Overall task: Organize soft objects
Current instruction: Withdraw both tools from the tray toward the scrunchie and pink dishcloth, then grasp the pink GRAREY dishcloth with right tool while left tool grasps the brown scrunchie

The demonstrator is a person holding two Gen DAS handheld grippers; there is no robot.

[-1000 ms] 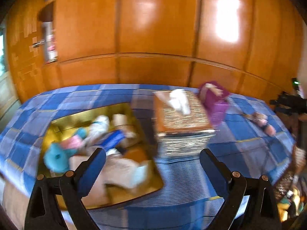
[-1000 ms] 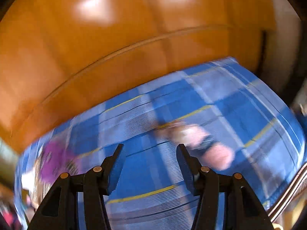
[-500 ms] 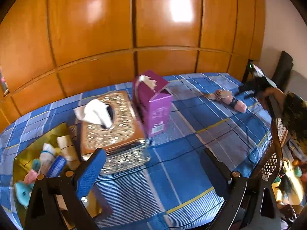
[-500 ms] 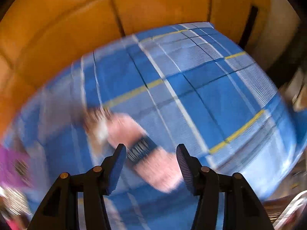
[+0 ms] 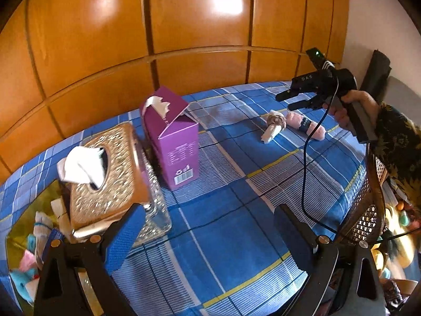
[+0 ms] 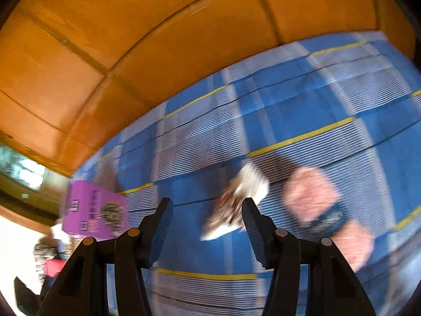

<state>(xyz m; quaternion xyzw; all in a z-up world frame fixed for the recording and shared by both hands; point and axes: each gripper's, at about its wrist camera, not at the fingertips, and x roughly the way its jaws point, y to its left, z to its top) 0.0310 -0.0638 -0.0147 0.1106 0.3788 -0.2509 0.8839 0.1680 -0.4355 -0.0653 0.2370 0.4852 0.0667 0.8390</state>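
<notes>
At far left a gold tray (image 5: pixel 15 234) already holds several soft toys, beside the tissue box (image 5: pixel 105 171) and purple carton (image 5: pixel 173 137). Left gripper (image 5: pixel 208 234) hangs idle, jaws spread. Further right, two rolled soft items, a white roll (image 5: pixel 273 126) and a pink roll (image 5: pixel 305 125), lie on the worktop (image 5: pixel 236 210). Right gripper (image 6: pixel 208 226) hovers over them, jaws spread; through the blur it seems aimed at the white one. Next: lower, straddle, pinch.

A fluffy pink rolled sock with a dark blue band (image 5: pixel 305 126) lies on its side on the blue plaid cloth; just beside it rests a brown-and-white rolled sock bundle (image 5: pixel 273 125), tilted; more soft items in pink, turquoise and white (image 5: pixel 29 260) lie heaped in a gold tray (image 5: pixel 15 237).
</notes>
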